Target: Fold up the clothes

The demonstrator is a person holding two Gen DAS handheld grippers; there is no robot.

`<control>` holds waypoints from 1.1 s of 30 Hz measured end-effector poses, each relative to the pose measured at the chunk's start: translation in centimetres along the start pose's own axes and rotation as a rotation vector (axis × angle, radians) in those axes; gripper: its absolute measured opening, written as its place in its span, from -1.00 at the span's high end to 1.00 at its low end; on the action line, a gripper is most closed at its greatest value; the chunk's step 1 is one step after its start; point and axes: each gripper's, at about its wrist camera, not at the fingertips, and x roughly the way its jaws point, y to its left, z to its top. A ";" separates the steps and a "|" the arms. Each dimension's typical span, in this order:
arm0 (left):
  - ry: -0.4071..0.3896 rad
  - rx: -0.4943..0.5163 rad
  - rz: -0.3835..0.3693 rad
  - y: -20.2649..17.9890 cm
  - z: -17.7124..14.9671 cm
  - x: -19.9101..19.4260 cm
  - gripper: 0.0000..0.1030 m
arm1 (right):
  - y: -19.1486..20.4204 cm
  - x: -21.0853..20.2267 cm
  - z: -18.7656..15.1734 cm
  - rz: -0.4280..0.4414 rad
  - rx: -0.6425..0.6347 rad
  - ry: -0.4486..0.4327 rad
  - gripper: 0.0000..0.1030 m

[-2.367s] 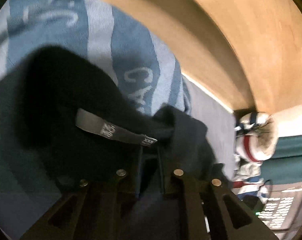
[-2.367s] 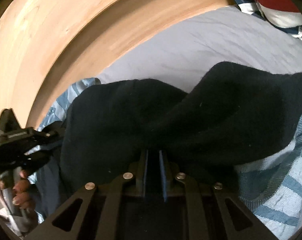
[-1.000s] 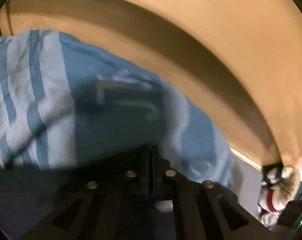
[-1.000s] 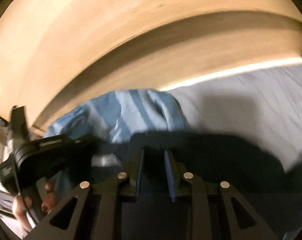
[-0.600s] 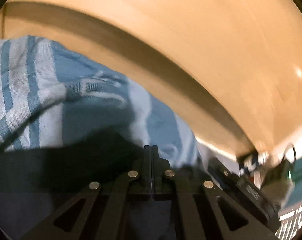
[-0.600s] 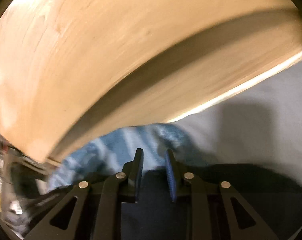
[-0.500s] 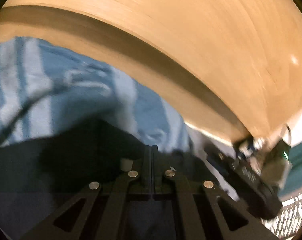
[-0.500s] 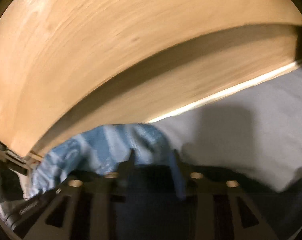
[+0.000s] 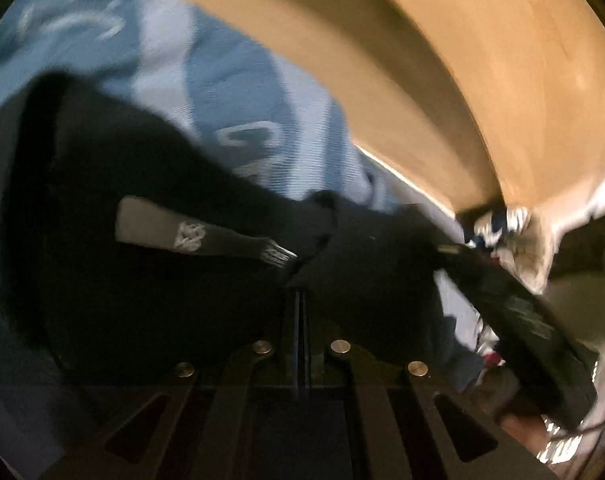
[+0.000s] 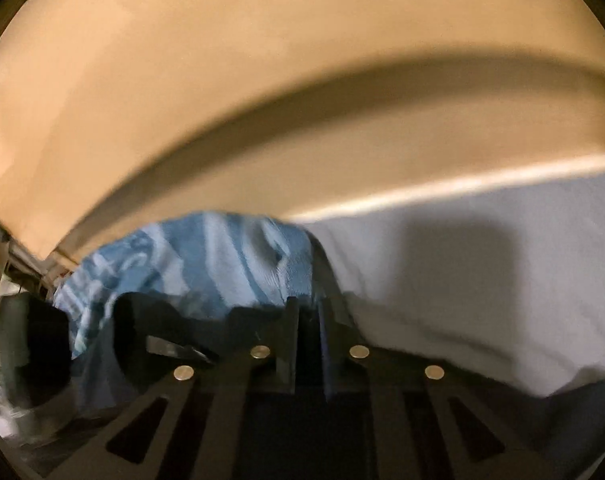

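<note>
Your two grippers: left gripper (image 9: 301, 300) clamped on the one black garment (image 9: 142, 280); right gripper (image 10: 306, 320), jaws just closing, pinches it too. Beyond: one blue striped towel (image 9: 238, 92) near the bed's (image 10: 482, 260) wooden headboard (image 10: 262, 80) edge.

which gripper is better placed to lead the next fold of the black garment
Probably left: the left gripper is shut on the black garment beside its neck label, with most cloth in view; the right gripper sits at its edge.
</note>
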 end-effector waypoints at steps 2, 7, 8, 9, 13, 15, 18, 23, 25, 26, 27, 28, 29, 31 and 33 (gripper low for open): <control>-0.035 0.022 0.031 -0.3 -0.2 -0.1 0.97 | 0.8 -1.5 0.4 -0.013 -0.056 -0.089 0.98; -0.038 0.066 0.079 -1.5 0.6 1.9 0.97 | 0.4 -2.7 1.2 0.031 -0.021 -0.128 0.86; -0.039 0.055 0.073 -1.6 0.6 2.4 0.97 | 0.4 -2.5 1.2 0.050 -0.014 -0.106 0.80; -0.042 0.043 0.063 -1.7 0.6 3.0 0.97 | 0.9 -1.9 1.0 0.074 -0.025 -0.065 0.79; -0.055 0.034 0.062 -2.1 0.0 4.3 0.97 | 1.9 0.3 0.4 0.084 -0.080 0.071 0.74; -0.061 0.068 0.083 -2.7 -0.2 4.6 0.97 | 2.2 1.9 0.4 0.003 -0.101 0.122 0.46; -0.062 0.081 0.084 -3.1 -0.3 5.0 0.97 | 3.2 1.7 -0.8 -0.077 -0.170 0.129 -0.13; -0.056 0.044 0.038 -2.6 -0.4 5.7 0.96 | 3.6 3.2 -2.0 -0.125 -0.233 0.209 0.61; -0.055 0.035 0.030 -2.6 -0.5 5.9 0.96 | 3.2 2.4 -2.3 -0.117 -0.224 0.189 0.78; -0.055 0.032 0.028 -2.7 -0.5 6.0 0.96 | 3.0 1.9 -2.3 -0.105 -0.215 0.165 0.81; -0.056 0.029 0.026 -2.8 -0.5 6.1 0.96 | 2.8 1.0 -2.1 -0.098 -0.205 0.118 0.86; -0.059 0.025 0.024 -2.8 -0.6 6.2 0.96 | 2.5 0.1 -1.9 -0.092 -0.195 0.071 0.98; -0.063 0.021 0.022 -2.8 -0.6 6.4 0.96 | 2.2 -0.8 -1.6 -0.081 -0.180 0.028 0.98; -0.066 0.013 0.020 -3.0 -0.7 6.7 0.95 | 1.2 -2.3 -0.5 -0.042 -0.120 -0.037 0.98; -0.061 0.005 0.019 -2.5 -0.3 6.1 0.95 | 0.1 -3.2 0.5 0.013 -0.057 -0.056 0.94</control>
